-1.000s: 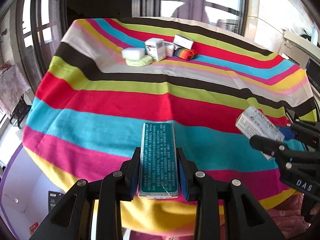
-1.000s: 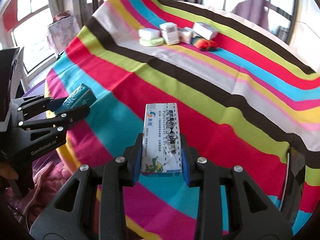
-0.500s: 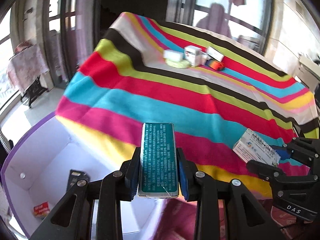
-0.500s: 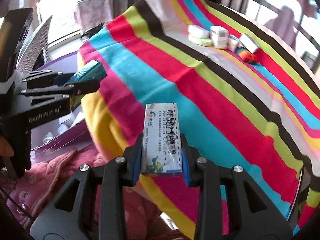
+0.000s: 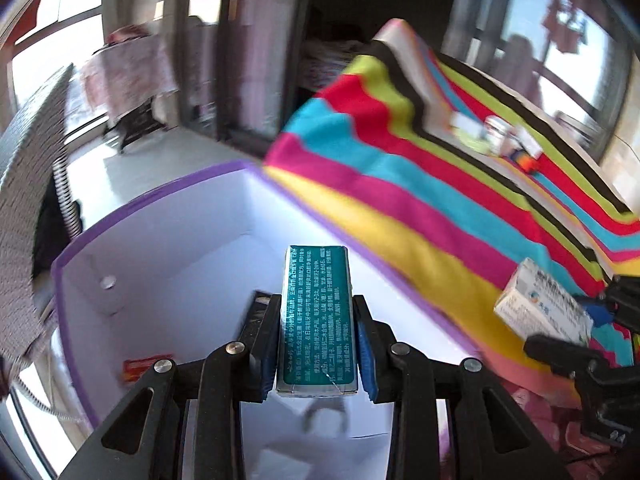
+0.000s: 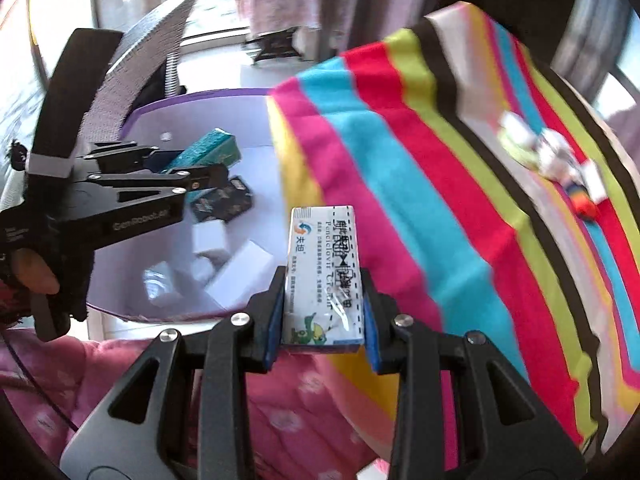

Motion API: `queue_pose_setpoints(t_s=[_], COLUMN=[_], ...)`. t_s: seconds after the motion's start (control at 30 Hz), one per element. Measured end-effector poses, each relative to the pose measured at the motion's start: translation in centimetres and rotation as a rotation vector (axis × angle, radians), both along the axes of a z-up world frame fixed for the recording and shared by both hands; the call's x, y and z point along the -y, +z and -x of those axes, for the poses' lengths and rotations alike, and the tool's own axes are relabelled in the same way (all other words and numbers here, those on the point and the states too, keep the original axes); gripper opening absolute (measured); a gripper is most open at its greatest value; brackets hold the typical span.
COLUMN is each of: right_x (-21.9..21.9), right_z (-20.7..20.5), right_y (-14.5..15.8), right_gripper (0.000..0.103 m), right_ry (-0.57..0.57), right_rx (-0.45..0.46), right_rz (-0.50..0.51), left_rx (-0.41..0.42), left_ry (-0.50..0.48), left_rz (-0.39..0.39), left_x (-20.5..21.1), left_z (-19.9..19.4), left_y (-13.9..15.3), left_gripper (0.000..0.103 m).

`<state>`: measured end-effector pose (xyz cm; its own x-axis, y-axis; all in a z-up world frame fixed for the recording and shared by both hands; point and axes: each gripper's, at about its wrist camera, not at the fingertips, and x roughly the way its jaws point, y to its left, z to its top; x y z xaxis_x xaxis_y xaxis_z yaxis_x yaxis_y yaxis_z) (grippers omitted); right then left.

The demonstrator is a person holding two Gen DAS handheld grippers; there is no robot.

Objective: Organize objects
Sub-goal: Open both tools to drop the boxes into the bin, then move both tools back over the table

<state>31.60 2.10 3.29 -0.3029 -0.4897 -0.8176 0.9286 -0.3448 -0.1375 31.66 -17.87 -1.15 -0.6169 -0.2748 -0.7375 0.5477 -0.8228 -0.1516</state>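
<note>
Left gripper (image 5: pixel 316 344): jaws clenched on the teal box (image 5: pixel 318 320); it is now carried off the striped counter (image 5: pixel 460 208) and held over the open white bin (image 5: pixel 160 248), where a second ago only cloth lay beneath it
Right gripper (image 6: pixel 320 320): jaws clamped on the white carton (image 6: pixel 324 276); it is brought past the counter's edge, not yet over the bin (image 6: pixel 256 156)
Bin: several small boxes (image 6: pixel 224 200) are already lying inside
Far counter: a cluster of items (image 6: pixel 548 156) is left unsorted
Meaning: both packs are judged ready for dropping

bin (image 5: pixel 168 216): lower left of frame, beside table (image 5: pixel 420 216)
table: right, small items (image 5: pixel 496 140) upper right
</note>
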Motion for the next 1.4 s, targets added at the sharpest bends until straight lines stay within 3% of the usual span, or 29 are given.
queue_pose_setpoints(t_s=[0.17,0.27,0.3,0.33,0.4,0.43,0.57,0.7,0.8,0.97,1.2,1.4], right_x=[4.1,5.5,5.8,6.0,5.7,5.2,2.9,-0.6,-3.5,-7.7,-11.2,-12.1], right_z=[-1.7,-2.6,-2.8,-2.9,-2.7,-2.2,1.7,6.5,9.7,13.6,17.8,18.9], right_y=[-1.1,-1.3,-1.3,-1.3,-1.1,-0.8,0.5,1.1,0.7,0.3,-0.6,-1.3], right_gripper=[0.037,0.042,0.055,0.065,0.068,0.068,0.072,0.075,0.075,0.076,0.078,0.078], right_ry=[0.109,0.166,0.183,0.190,0.173,0.149,-0.005,-0.197,-0.344,-0.473,-0.562,-0.582], right_rx=[0.040,0.092,0.121,0.137,0.122,0.116,0.127,0.120,0.067,0.061,0.088,0.155], right_rz=[-0.025,0.004,0.014,0.027,0.053,0.069,0.146,0.194,0.176,0.192,0.216,0.249], left_rx=[0.008,0.019,0.030,0.043,0.051,0.041,0.007,-0.013,-0.024,0.001,0.025,0.052], left_ry=[0.094,0.148,0.163,0.179,0.220,0.228,0.153,0.002,-0.121,-0.288,-0.340,-0.369], left_rz=[0.017,0.073,0.087,0.100,0.135,0.148,0.175,0.108,0.056,0.113,0.159,0.175], left_x=[3.3,4.6,5.0,5.3,5.6,5.7,4.2,1.5,-1.2,-5.7,-6.3,-5.7], left_z=[-1.2,-1.5,-1.4,-1.4,-1.3,-1.2,1.0,6.1,11.1,22.0,35.1,42.8], left_y=[0.2,0.8,0.9,0.9,1.3,1.6,2.6,3.3,3.6,3.9,3.3,2.4], left_gripper=[0.034,0.036,0.042,0.058,0.079,0.084,0.085,0.085,0.085,0.085,0.085,0.085])
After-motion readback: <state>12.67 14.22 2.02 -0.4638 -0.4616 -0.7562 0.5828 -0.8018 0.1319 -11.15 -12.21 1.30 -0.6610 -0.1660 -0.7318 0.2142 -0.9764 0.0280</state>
